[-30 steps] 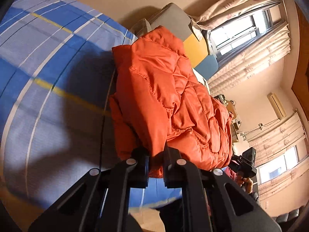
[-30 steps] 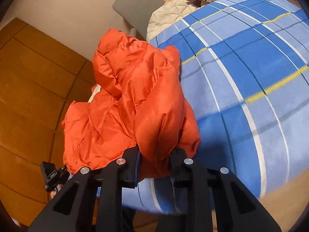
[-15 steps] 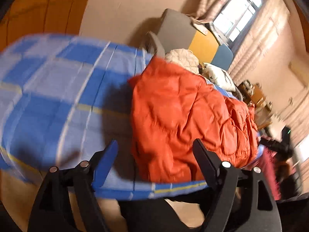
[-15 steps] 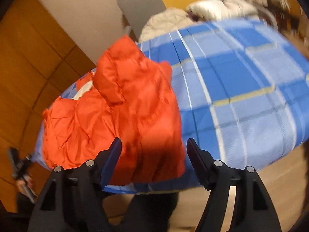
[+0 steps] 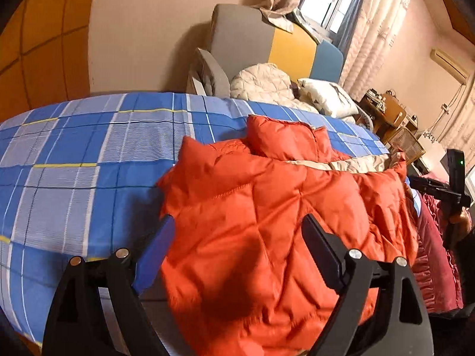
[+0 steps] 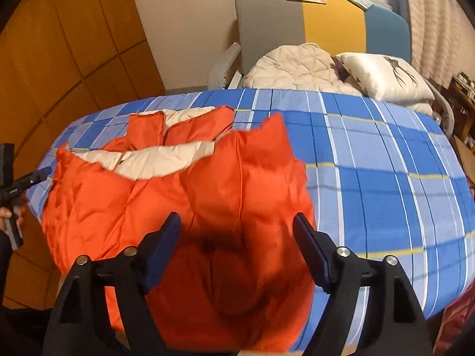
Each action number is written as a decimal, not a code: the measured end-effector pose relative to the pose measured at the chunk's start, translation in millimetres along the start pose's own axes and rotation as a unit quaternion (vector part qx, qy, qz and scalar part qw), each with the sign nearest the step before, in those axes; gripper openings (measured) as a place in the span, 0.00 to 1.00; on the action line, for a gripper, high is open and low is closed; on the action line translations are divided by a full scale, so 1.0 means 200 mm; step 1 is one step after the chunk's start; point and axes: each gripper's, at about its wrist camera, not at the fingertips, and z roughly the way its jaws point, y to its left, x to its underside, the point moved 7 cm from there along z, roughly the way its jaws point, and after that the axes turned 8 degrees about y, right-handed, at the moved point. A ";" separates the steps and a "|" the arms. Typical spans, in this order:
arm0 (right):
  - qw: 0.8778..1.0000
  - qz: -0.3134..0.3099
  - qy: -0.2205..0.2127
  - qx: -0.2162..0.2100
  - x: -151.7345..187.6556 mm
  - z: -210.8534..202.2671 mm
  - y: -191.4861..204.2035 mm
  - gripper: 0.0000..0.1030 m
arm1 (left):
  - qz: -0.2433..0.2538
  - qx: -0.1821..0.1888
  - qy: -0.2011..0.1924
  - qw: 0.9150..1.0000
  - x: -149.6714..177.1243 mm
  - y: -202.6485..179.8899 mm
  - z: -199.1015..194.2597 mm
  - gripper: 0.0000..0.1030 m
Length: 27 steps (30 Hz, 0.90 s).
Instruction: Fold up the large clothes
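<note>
An orange quilted jacket [image 5: 267, 213] with a cream lining lies spread over the near edge of the bed [image 5: 89, 154], its hem hanging off the front. In the left wrist view my left gripper [image 5: 237, 237] hovers above the jacket's left part; its jaws are opening and nothing is pinched between them. The right wrist view shows the same jacket [image 6: 184, 195] with the cream lining exposed near the collar. My right gripper [image 6: 237, 231] hangs over the jacket's right part, jaws opening, pads clear of the cloth. Each gripper also appears at the far edge of the other's view.
The bed wears a blue plaid sheet [image 6: 386, 178]. At its head lie a beige quilt [image 6: 297, 65] and a white pillow [image 6: 386, 74] before a grey, yellow and blue headboard [image 6: 326, 26]. Wooden wall panels [image 6: 59, 59] stand left. A dark red cloth [image 5: 433, 252] hangs right.
Both grippers, shut on jacket folds a second ago, have opened and let go. The jacket dropped and now lies spread on the bed. Both hands rose, drew back and rolled level.
</note>
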 end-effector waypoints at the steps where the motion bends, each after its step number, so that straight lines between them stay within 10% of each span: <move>1: 1.000 -0.009 0.004 0.006 -0.02 0.03 0.00 0.75 | 0.001 0.002 0.003 1.000 0.00 0.00 0.02 0.83; 9: 0.998 -0.043 0.027 0.025 -0.12 0.16 0.00 0.75 | 0.012 0.001 0.009 1.000 -0.07 -0.03 0.12 0.48; 14: 0.998 -0.039 0.045 0.018 -0.12 0.24 -0.01 0.45 | 0.021 -0.004 0.018 1.000 -0.06 -0.05 0.17 0.00; 19: 0.998 -0.033 0.046 0.021 -0.10 0.24 -0.01 0.24 | -0.001 -0.005 -0.005 1.000 -0.07 -0.03 0.12 0.00; 27: 0.999 -0.008 0.010 0.031 -0.08 0.08 -0.03 0.19 | -0.042 -0.020 -0.067 0.997 -0.07 0.03 -0.08 0.00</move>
